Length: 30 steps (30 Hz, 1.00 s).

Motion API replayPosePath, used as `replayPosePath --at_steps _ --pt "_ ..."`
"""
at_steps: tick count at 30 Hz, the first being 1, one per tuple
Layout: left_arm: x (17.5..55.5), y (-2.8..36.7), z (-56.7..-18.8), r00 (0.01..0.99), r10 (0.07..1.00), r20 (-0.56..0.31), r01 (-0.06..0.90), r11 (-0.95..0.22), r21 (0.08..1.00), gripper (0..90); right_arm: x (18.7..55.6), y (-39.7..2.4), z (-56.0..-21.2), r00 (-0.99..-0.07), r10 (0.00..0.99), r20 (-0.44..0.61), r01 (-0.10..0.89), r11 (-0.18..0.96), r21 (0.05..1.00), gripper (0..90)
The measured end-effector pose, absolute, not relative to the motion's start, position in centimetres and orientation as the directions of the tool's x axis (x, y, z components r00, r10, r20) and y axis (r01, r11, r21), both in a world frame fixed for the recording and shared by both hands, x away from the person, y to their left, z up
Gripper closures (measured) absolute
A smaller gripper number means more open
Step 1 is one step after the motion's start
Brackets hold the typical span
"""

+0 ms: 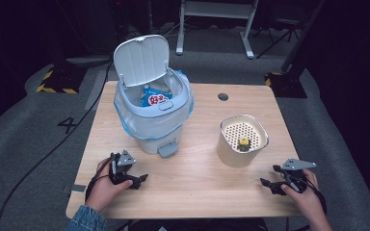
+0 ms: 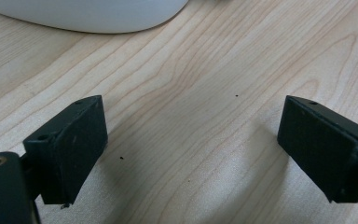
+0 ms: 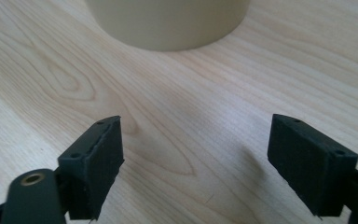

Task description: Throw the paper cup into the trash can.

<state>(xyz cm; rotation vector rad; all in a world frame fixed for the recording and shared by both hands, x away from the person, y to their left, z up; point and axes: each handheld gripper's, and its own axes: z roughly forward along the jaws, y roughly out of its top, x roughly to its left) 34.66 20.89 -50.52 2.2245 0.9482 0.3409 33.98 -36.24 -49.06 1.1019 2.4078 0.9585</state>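
A pale pedal bin (image 1: 152, 115) with its lid up stands at the table's back left, lined with a blue bag and holding a blue snack packet (image 1: 155, 98). A cream canister (image 1: 242, 140) with a perforated insert and a small yellow item (image 1: 244, 142) inside stands right of centre. My left gripper (image 1: 142, 179) rests low on the wood in front of the bin, open with nothing between its pads (image 2: 77, 140). My right gripper (image 1: 265, 183) sits near the front right, below the canister (image 3: 168, 21), open and empty over bare wood.
The light wooden table (image 1: 192, 183) has a round cable hole (image 1: 223, 96) at the back. The bin's foot pedal (image 1: 167, 150) juts toward the front. Grey carpet and dark desk legs lie beyond the table.
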Motion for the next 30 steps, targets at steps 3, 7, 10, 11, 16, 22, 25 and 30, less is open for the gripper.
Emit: replayPosePath --at_steps 3,7,10,11,16,22,25,30 --pt "34.7 20.9 -50.5 0.700 0.714 -0.025 0.535 -0.500 0.681 9.0 34.0 -35.8 -49.8 -0.645 0.764 -0.033 0.537 0.484 0.691 14.0" --pt "34.6 20.9 -50.5 0.690 0.723 -0.024 0.540 -0.492 0.683 10.3 33.9 -35.8 -50.4 -0.625 0.781 -0.009 0.530 0.432 0.730 11.3" --pt "34.5 21.1 -50.3 0.676 0.737 -0.022 0.545 -0.479 0.688 19.2 33.9 -35.8 -50.5 -0.625 0.781 -0.008 0.530 0.432 0.730 11.3" --pt "34.5 21.2 -50.2 0.676 0.737 -0.021 0.543 -0.479 0.689 21.6 33.9 -35.8 -50.5 -0.625 0.781 -0.009 0.529 0.432 0.730 11.3" --pt "34.2 21.8 -49.6 0.679 0.729 -0.088 0.557 -0.433 0.709 28.8 33.9 -35.8 -50.5 -0.626 0.780 -0.008 0.529 0.432 0.730 11.3" --pt "33.6 23.5 -46.9 0.683 0.712 -0.164 0.551 -0.354 0.756 29.7 33.9 -35.8 -50.5 -0.626 0.780 -0.009 0.528 0.433 0.731 11.3" --pt "33.2 24.6 -44.9 0.676 0.720 -0.158 0.534 -0.330 0.779 29.9 33.9 -35.8 -50.5 -0.626 0.780 -0.010 0.528 0.433 0.731 11.3" --pt "33.1 25.9 -42.3 0.680 0.721 -0.136 0.500 -0.320 0.805 29.8 33.9 -35.8 -50.5 -0.626 0.780 -0.009 0.528 0.432 0.731 11.3"
